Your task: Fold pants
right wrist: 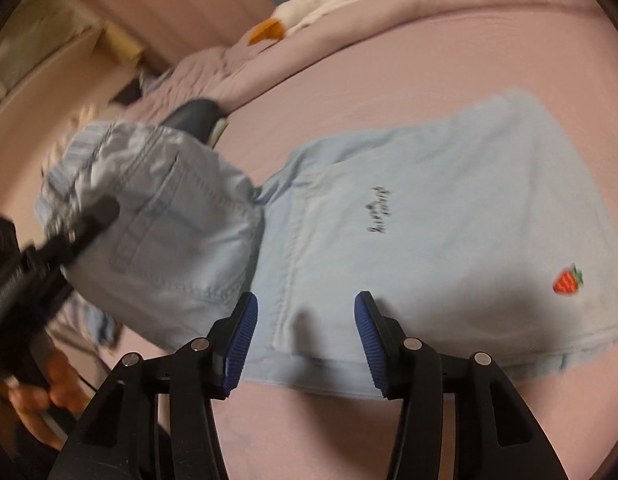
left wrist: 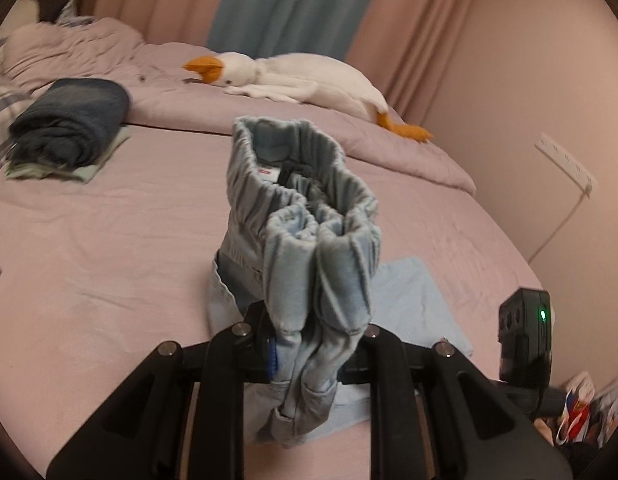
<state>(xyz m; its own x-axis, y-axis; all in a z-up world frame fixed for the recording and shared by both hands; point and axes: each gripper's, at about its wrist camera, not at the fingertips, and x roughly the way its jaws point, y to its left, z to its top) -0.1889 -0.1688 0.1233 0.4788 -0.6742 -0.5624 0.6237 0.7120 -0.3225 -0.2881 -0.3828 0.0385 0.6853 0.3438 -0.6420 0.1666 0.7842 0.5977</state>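
Note:
Light blue pants (right wrist: 449, 216) lie partly flat on the pink bed, with a strawberry patch (right wrist: 567, 280) near one hem. My left gripper (left wrist: 309, 344) is shut on the bunched waistband end (left wrist: 305, 208) and holds it up above the bed. In the right wrist view that lifted part (right wrist: 161, 216) hangs at the left with the left gripper (right wrist: 81, 220) clamped on it. My right gripper (right wrist: 305, 320) is open and empty, just above the flat leg part near its hem.
A white goose plush (left wrist: 293, 76) lies at the back of the bed. A folded stack of dark jeans (left wrist: 73, 120) sits at the back left. A rumpled pink quilt (left wrist: 69, 48) is behind. A wall with a socket strip (left wrist: 565, 164) is to the right.

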